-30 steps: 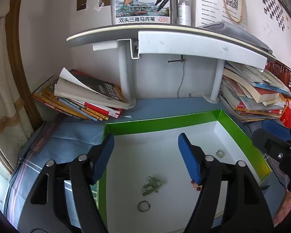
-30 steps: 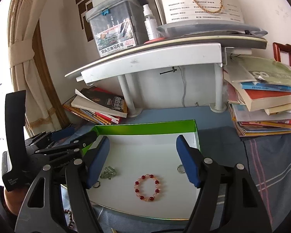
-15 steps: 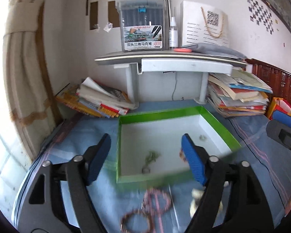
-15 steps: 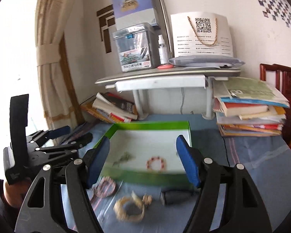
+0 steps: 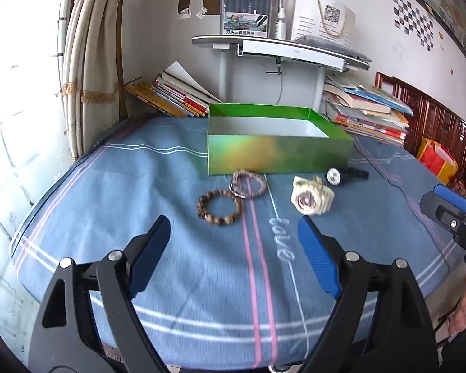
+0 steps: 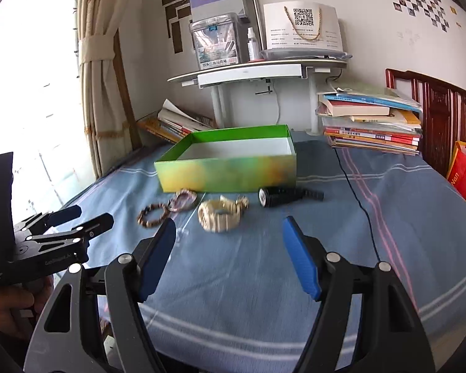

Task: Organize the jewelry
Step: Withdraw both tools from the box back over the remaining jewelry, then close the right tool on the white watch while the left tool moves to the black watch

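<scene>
A green box (image 5: 276, 155) with a white inside stands on the blue cloth; it also shows in the right wrist view (image 6: 230, 171). In front of it lie a brown bead bracelet (image 5: 219, 206), a pink bead bracelet (image 5: 249, 184), a cream watch (image 5: 310, 198) and a black watch (image 5: 344, 174). The right wrist view shows the brown bracelet (image 6: 152, 214), pink bracelet (image 6: 185, 200), cream watch (image 6: 222, 213) and black watch (image 6: 287, 195). My left gripper (image 5: 234, 256) is open and empty, well short of the bracelets. My right gripper (image 6: 230, 256) is open and empty, short of the cream watch.
A white desk riser (image 5: 279, 46) with a marker case stands behind the box. Book stacks lie at the back left (image 5: 174, 93) and back right (image 5: 366, 112). A black cable (image 6: 357, 199) runs over the cloth on the right. A curtain (image 6: 99, 77) hangs left.
Both grippers have pulled back and down from above the box to low over the near cloth. The box's inside is now out of sight; the loose jewelry in front has come into view.
</scene>
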`<state>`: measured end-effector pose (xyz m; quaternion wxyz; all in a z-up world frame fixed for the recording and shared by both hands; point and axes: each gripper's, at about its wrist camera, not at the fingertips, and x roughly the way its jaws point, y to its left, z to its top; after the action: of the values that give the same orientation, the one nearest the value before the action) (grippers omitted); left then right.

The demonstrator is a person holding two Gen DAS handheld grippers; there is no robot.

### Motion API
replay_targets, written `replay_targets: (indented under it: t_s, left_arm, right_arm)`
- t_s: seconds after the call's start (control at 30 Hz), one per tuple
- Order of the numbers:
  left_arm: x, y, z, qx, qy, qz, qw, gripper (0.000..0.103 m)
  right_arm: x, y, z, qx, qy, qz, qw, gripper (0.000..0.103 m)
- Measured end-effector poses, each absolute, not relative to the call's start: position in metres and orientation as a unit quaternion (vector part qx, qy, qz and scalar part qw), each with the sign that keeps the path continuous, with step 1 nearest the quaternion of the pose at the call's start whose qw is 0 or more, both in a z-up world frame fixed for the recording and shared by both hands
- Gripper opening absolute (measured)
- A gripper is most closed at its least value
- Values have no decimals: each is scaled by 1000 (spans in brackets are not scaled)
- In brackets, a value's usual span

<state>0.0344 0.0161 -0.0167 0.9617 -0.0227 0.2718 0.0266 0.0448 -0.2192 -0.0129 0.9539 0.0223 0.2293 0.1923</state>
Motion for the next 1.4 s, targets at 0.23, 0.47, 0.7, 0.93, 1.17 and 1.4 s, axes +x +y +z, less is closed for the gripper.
replay_targets:
  t_s: [0.23, 0.47, 0.7, 0.93, 1.17, 1.4]
  left_arm:
    - [20, 10, -23, -23, 274, 19, 961, 83]
    - [18, 9, -22, -22, 273, 17, 962, 83]
    - [21, 9, -22, -23, 275, 15, 961, 83]
    - [27, 12, -26, -23, 282, 12, 959, 83]
    - [35, 16, -28, -26, 285, 14, 958, 83]
    - [46, 22, -32, -33, 292, 15, 956, 83]
  right_arm:
    - [25, -222, -25, 22, 233, 194, 953, 70]
    - [25, -222, -24, 27, 231, 195, 953, 70]
    - [28, -220, -27, 24, 237, 196, 951, 70]
    - [43, -215, -31, 21, 249, 210, 945, 70]
    - [86, -197, -28, 3, 272, 238, 933, 67]
    - [144, -160, -34, -38, 315, 263, 911, 57]
